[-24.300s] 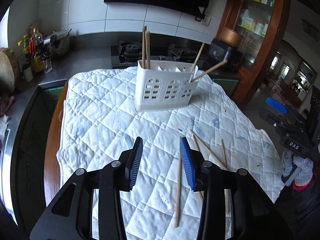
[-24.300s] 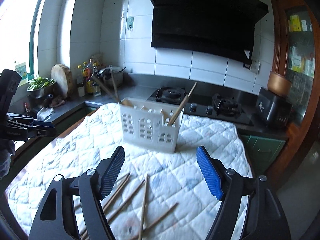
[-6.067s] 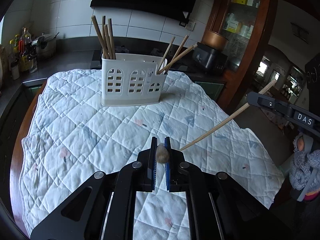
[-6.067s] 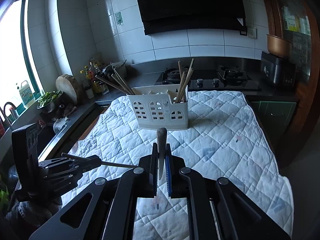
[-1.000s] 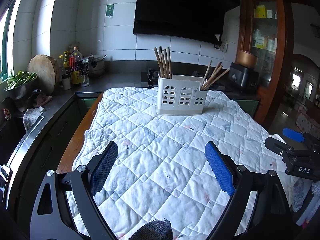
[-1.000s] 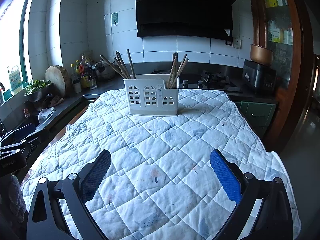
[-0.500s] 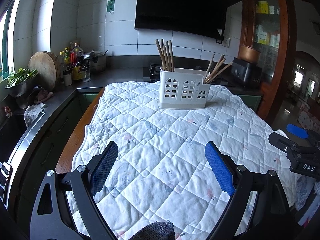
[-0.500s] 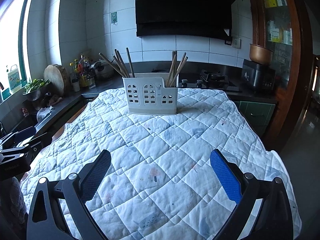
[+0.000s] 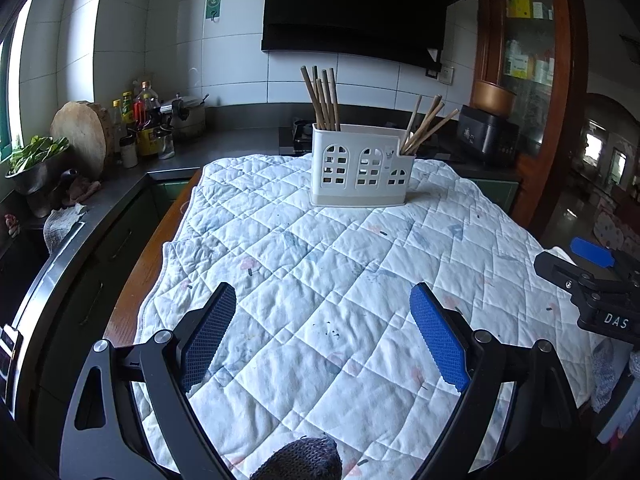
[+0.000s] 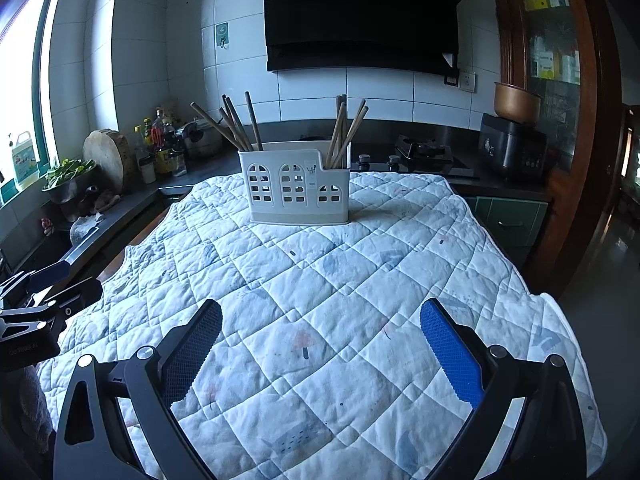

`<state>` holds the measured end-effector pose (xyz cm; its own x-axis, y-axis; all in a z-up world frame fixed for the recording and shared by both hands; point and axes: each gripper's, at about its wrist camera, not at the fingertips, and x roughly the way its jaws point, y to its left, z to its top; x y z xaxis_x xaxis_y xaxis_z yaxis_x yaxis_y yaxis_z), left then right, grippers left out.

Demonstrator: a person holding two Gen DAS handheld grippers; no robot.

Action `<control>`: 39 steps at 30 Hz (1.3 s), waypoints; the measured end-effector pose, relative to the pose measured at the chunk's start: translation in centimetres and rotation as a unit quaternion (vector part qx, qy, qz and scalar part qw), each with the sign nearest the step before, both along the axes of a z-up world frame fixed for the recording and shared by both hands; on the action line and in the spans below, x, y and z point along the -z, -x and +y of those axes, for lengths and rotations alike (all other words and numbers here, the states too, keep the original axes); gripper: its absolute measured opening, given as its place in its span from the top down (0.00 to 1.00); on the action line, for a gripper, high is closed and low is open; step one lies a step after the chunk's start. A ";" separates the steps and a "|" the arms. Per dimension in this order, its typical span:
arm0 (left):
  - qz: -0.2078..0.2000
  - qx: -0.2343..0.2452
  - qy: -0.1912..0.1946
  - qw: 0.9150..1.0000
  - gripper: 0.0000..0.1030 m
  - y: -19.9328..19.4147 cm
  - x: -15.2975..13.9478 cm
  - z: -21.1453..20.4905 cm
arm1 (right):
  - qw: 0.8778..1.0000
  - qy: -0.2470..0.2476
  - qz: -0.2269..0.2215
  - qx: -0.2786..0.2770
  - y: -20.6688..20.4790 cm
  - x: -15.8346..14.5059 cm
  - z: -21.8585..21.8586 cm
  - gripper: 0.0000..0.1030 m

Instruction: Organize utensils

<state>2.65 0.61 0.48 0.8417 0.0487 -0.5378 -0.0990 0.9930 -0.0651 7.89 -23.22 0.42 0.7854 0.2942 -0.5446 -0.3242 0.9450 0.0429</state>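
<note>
I am looking into a home kitchen. A black range hood (image 10: 362, 16) hangs on a wall of white glazed tiles (image 10: 308, 88) above a dark gas hob (image 10: 424, 150) set in a dark worktop (image 9: 224, 148). A round wooden chopping block (image 9: 80, 136), bottles of oil and sauce (image 9: 140, 120) and a steel bowl of leafy greens (image 9: 34, 164) stand by the window. A black rice cooker (image 10: 514, 152) sits beside a glass-fronted wooden cabinet (image 9: 528, 52). A white quilted cloth (image 10: 320, 300) covers the table.

white holder (image 9: 362, 176), white quilted cloth (image 9: 320, 280)
</note>
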 end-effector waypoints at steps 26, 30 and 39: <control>0.016 0.001 0.009 1.000 0.14 -0.3 0.8 -0.1 | 1.000 0.012 0.005 -0.009 -0.1 0.5 0.5 0.07; 0.015 0.002 0.010 1.000 0.14 -0.3 0.6 0.0 | 1.000 0.014 0.003 -0.011 0.1 0.6 0.7 0.07; 0.015 0.005 0.007 1.000 0.14 -0.3 0.4 -0.4 | 1.000 0.017 0.005 -0.014 0.1 0.6 0.8 0.07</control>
<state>2.98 0.22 0.05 0.8254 0.0331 -0.5635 -0.0911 0.9930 -0.0751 7.75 -22.46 -0.22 0.7717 0.2968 -0.5624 -0.3496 0.9368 0.0147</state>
